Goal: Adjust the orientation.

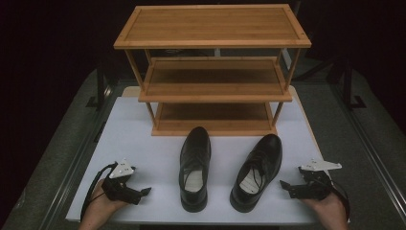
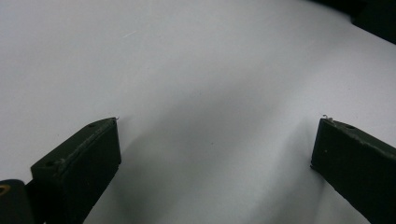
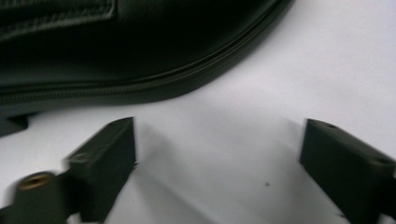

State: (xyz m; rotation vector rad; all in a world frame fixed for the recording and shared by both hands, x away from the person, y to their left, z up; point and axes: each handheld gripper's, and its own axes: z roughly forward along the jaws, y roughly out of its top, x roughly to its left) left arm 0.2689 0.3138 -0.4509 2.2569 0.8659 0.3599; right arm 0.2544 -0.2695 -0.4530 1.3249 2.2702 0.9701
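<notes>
Just beside the wide-open right tool, the right black shoe, apart from its jaws.

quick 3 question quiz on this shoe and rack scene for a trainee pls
1. True or false: both black shoes already sit on the rack.
2. Which shoe lies nearest the right hand-held gripper? A) left shoe B) right shoe
3. How many shelves does the wooden rack have?

Key:
1. False. The left shoe and right shoe stand on the white table, in front of the wooden rack.
2. B
3. Three
</notes>
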